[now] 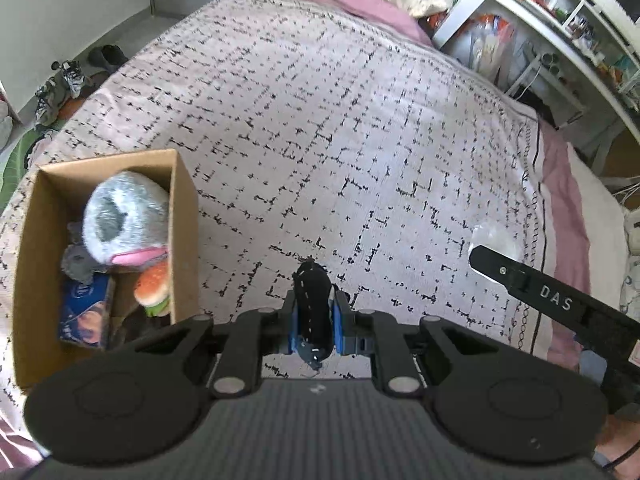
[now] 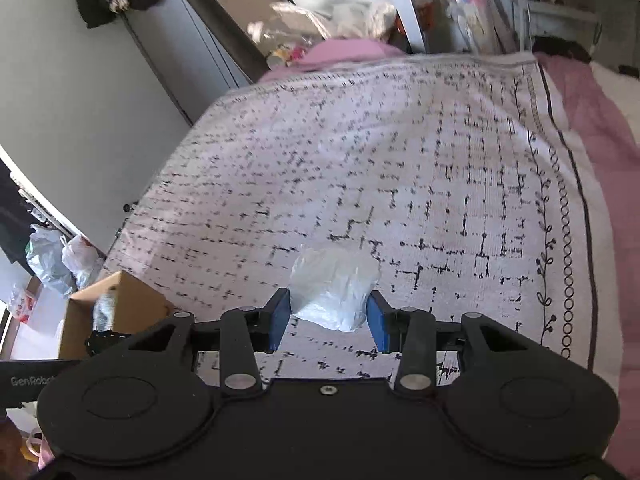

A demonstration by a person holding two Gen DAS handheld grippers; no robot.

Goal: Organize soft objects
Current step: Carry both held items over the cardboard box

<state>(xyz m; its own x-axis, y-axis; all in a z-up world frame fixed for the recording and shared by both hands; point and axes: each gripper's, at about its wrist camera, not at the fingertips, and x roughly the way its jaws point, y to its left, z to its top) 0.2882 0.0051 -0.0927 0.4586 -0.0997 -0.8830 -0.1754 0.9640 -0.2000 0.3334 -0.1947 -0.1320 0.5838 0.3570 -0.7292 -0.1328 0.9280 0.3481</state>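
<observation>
My left gripper (image 1: 314,314) is shut on a black soft object with white stitching (image 1: 312,300), held above the patterned bedspread (image 1: 320,120). To its left stands an open cardboard box (image 1: 182,216) holding a grey plush toy (image 1: 124,220), a burger toy (image 1: 154,288) and a blue packet (image 1: 86,308). My right gripper (image 2: 328,314) is shut on a crumpled whitish plastic bag (image 2: 334,284), lifted over the bedspread (image 2: 400,160). In the left wrist view the right gripper's finger (image 1: 520,280) shows at the right with a bit of the bag (image 1: 496,236) behind it. The box (image 2: 132,304) sits at the lower left of the right wrist view.
A pink blanket (image 2: 592,120) lies along the bed's right side. Shelves with clutter (image 1: 540,20) stand beyond the bed. Shoes (image 1: 64,80) lie on the floor at the left. Plastic bags (image 2: 60,256) sit on the floor by the wall.
</observation>
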